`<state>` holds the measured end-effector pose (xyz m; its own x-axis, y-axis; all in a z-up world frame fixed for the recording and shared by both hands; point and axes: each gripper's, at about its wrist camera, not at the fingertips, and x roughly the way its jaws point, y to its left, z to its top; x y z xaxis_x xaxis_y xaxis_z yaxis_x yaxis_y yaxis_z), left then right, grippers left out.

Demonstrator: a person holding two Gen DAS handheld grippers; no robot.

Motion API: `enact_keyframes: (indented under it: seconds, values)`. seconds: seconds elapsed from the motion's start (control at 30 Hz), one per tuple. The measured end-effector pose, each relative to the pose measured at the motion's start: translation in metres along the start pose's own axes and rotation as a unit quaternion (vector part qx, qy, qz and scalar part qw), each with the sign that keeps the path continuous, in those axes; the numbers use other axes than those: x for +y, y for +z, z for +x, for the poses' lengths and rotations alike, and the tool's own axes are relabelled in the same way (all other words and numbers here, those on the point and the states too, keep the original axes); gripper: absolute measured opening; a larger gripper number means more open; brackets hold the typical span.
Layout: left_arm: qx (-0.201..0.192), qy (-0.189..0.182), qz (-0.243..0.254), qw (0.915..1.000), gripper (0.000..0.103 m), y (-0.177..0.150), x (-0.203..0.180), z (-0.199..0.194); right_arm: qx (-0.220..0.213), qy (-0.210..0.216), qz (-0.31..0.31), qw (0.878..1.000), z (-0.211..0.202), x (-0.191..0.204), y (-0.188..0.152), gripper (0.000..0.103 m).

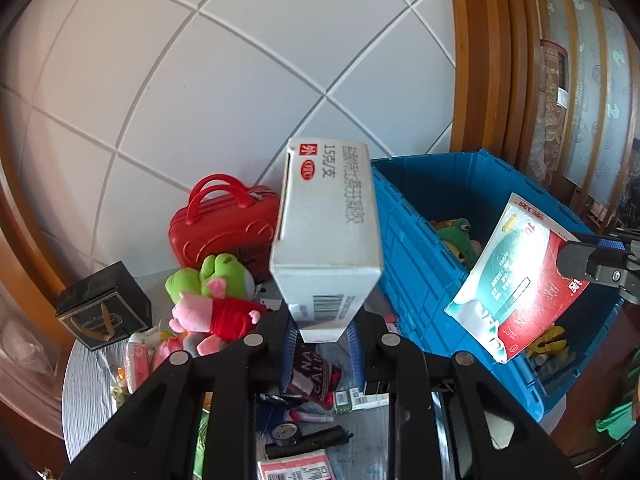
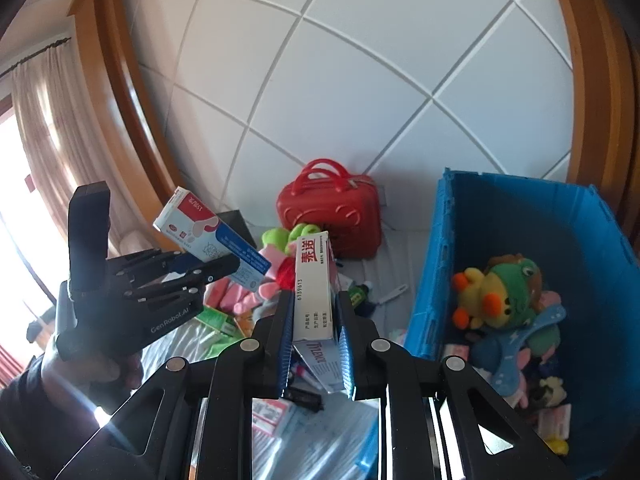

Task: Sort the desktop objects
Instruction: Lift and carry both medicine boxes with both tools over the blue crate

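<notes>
Both grippers loaded, lifted clear of the clutter, likely so the boxes pass over the bin wall. Left gripper [image 1: 322,334] clamps the white ointment box [image 1: 326,232] by its bottom end, centre frame, box standing up beside the blue bin [image 1: 416,264]. Right gripper [image 2: 314,344] pinches the red-and-white medicine box [image 2: 316,284] by its 2 narrow sides, centre frame, left of the bin; plush toys [image 2: 508,292] already lie inside.

i count two grippers, each holding one medicine box [image 1: 326,236] [image 2: 316,284], one blue crate [image 1: 424,264], one red case [image 1: 224,224], one black box [image 1: 102,304].
</notes>
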<state>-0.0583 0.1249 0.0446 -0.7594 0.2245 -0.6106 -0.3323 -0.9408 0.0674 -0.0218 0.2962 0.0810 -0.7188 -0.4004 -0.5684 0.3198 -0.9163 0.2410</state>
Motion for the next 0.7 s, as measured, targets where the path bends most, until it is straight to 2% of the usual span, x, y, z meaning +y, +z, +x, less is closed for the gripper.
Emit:
enact_keyframes:
  seconds: [0.33,0.7]
  values:
    - [-0.01,-0.059,0.039,0.9974,0.023,0.034,-0.078,0.016,-0.028,-0.046,0.036,0.998,-0.048,-0.062,0.003,0.02]
    - [0.0,-0.128,0.079,0.9886,0.022,0.055,-0.165,0.04,-0.032,-0.107,0.084,0.99,-0.082,-0.136,-0.014,0.02]
